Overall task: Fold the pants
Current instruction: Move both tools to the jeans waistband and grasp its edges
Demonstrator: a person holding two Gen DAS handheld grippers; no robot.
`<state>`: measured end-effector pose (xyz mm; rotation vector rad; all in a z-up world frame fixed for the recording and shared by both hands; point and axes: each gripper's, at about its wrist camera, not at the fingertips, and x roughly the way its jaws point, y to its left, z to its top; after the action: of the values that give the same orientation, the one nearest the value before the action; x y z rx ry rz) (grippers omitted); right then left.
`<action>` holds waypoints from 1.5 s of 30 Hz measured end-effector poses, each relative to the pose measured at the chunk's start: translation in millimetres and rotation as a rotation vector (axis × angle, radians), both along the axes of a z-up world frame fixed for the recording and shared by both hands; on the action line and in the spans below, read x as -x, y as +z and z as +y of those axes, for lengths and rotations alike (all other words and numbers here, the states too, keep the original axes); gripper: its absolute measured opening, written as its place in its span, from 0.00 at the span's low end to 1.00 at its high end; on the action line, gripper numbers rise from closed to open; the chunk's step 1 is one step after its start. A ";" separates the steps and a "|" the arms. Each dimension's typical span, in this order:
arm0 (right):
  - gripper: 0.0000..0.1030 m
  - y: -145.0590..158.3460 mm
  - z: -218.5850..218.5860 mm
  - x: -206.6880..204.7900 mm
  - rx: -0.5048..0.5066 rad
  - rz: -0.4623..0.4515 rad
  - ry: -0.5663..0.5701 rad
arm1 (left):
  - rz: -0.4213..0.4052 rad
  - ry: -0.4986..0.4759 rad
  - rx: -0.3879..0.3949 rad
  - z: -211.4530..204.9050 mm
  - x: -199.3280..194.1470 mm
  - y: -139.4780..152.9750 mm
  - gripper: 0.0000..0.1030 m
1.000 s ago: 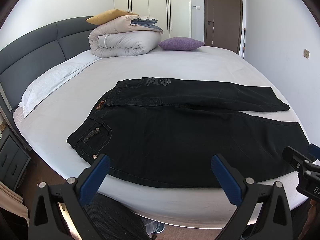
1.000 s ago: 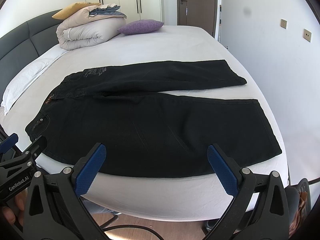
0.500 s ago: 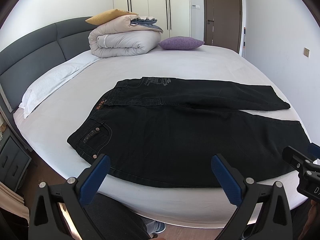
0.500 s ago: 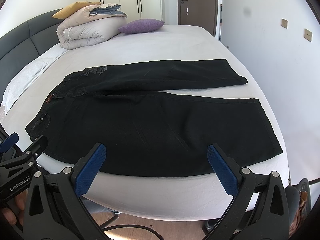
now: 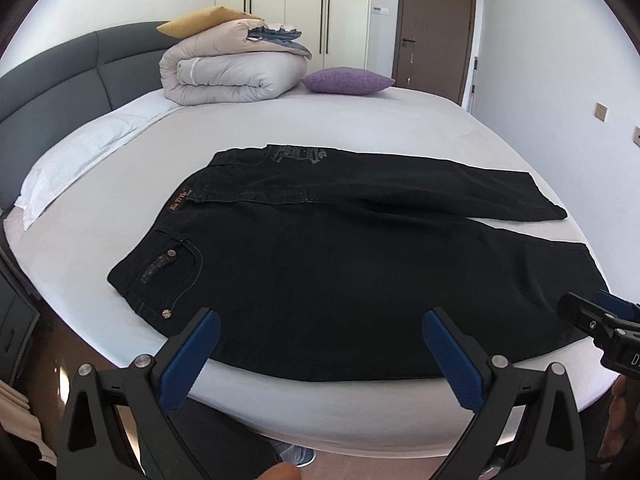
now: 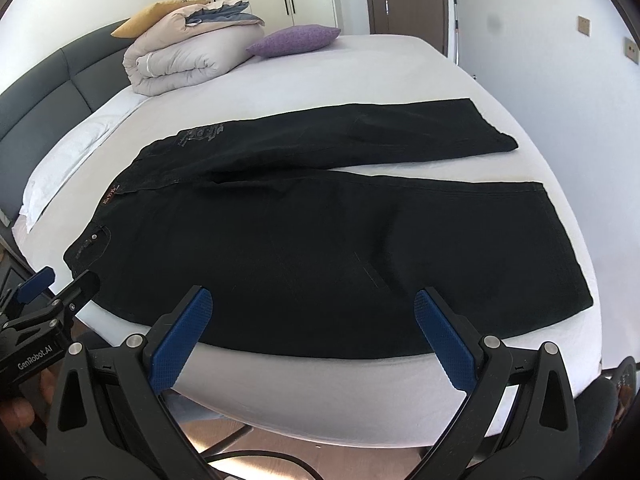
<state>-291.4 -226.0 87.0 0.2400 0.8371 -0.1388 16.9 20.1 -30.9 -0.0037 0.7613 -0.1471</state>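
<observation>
We hold the left hand-held gripper (image 5: pixel 320 336) with jaws wide apart, clear of the waist end of the pants (image 5: pixel 340 264), which lie flat on the bed (image 5: pixel 360 120). Our right hand-held gripper (image 6: pixel 312 316) is likewise spread, empty, near the leg ends.

pants (image 5: pixel 360 264): black denim, matt, metal rivets
bed sheet (image 5: pixel 320 120): white cloth, smooth
left gripper (image 5: pixel 320 344) pads: blue textured rubber; frame matt blk plastic
headboard (image 5: pixel 60 76): grey fabric

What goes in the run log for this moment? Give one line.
pants: flat on bed, unfolded | left gripper: open, empty | right gripper: open, empty
</observation>
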 end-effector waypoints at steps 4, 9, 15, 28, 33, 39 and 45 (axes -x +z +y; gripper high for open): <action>1.00 -11.0 -18.8 -12.0 -0.060 0.008 0.032 | -0.006 -0.039 -0.004 13.8 -28.8 -2.3 1.00; 1.00 -24.1 -54.2 -33.6 -0.141 0.017 0.056 | 0.004 -0.137 -0.094 22.8 -100.2 17.4 1.00; 1.00 -33.3 -82.3 -55.6 -0.184 0.017 0.152 | 0.002 -0.246 -0.214 35.8 -233.8 39.3 1.00; 0.83 -55.5 -133.4 -95.9 -0.301 -0.007 0.326 | 0.326 -0.525 -0.482 25.1 -437.5 -25.6 0.67; 0.83 -72.5 -129.3 -114.4 -0.332 0.016 0.374 | 0.422 -0.564 -0.452 30.5 -464.3 -57.6 0.67; 0.83 -87.3 -117.3 -131.4 -0.349 0.044 0.399 | 0.475 -0.541 -0.374 42.9 -475.2 -85.1 0.78; 0.83 -78.7 -105.7 -134.6 -0.328 0.041 0.423 | 0.490 -0.556 -0.294 43.5 -466.9 -93.1 0.50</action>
<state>-156.8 -331.7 8.3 0.3623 0.9322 0.3933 483.8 63.6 -124.1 0.4692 1.2556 -0.5764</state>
